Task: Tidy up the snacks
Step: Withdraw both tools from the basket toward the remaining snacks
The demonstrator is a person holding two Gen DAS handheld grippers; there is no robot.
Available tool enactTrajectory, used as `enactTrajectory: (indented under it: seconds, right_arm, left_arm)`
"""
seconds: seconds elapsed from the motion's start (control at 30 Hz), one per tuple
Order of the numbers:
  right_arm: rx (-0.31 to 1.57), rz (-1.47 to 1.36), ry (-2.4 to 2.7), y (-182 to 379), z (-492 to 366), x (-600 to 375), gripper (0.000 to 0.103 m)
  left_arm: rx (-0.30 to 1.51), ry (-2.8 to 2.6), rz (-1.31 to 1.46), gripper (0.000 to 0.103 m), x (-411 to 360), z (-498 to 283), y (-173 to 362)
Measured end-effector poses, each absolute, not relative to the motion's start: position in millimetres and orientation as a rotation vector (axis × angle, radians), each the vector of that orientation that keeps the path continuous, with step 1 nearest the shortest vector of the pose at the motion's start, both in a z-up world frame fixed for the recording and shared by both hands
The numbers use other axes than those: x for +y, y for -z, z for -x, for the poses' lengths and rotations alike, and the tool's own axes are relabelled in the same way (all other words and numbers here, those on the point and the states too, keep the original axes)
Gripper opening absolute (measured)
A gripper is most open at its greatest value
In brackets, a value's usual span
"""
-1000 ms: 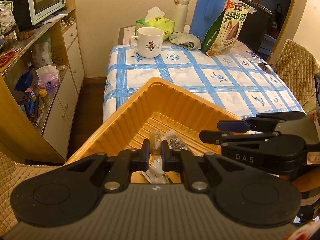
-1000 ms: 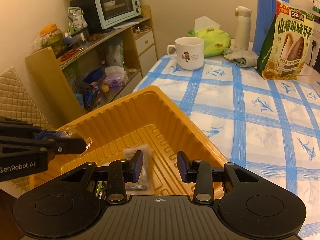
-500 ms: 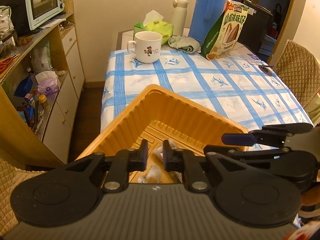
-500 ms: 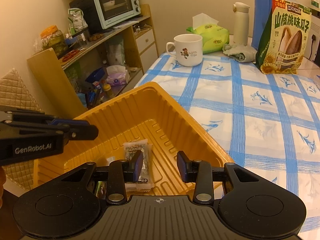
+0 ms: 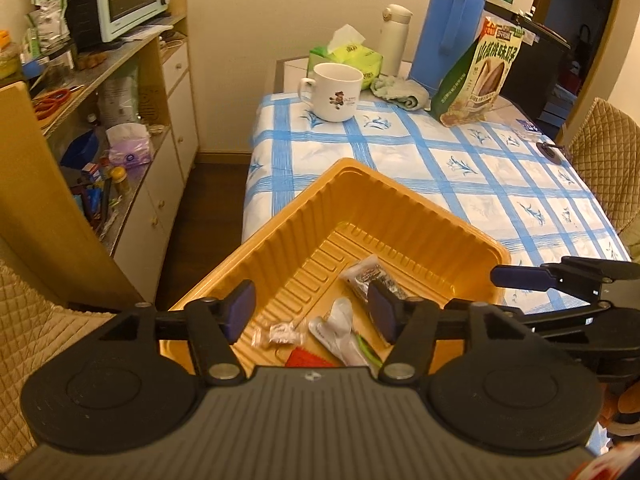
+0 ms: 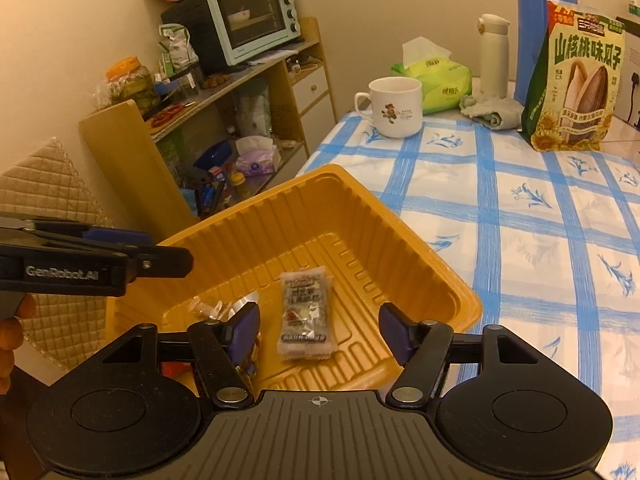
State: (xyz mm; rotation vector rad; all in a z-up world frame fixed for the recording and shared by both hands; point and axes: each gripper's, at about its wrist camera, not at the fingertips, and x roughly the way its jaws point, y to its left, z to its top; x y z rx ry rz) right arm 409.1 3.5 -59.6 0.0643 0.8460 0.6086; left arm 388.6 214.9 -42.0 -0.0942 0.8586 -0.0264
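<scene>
An orange ribbed tray (image 5: 280, 248) sits on the near corner of the blue-checked table. In it lie a dark snack packet (image 5: 370, 278), a small clear-wrapped candy (image 5: 280, 334), a white packet (image 5: 340, 332) and a red one (image 5: 308, 360). My left gripper (image 5: 310, 312) hovers over the tray, its jaws opening, with nothing between the pads. My right gripper (image 6: 320, 332) is also opening above the tray (image 6: 360, 216). The dark packet (image 6: 306, 312) lies flat on the floor below it, untouched. Each gripper shows in the other's view, the right gripper (image 5: 492, 290) and the left gripper (image 6: 168, 248).
At the table's far end stand a white mug (image 5: 334, 90), a green tissue pack (image 5: 348, 54), a cream bottle (image 5: 394, 32), a blue flask (image 5: 448, 24), a crumpled cloth (image 5: 400, 92) and a sunflower-seed bag (image 6: 576, 80). A cluttered shelf unit with a toaster oven (image 6: 252, 20) stands left.
My left gripper let go of the clear-wrapped candy, which now lies in the tray. The dark packet settled on the tray floor. Both sets of jaws spread wider and drew back a little.
</scene>
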Motion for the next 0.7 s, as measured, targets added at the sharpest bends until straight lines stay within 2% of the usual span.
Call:
enactTrajectory:
  seconds: [0.23, 0.7]
  right_arm:
    - [0.817, -0.109, -0.607, 46, -387, -14, 0.079]
    - [0.765, -0.148, -0.613, 17, -312, -73, 0.082]
  left_arm:
    - [0.835, 0.013, 0.107, 0.072, 208, -352, 26]
    - [0.805, 0.04, 0.112, 0.074, 157, -268, 6]
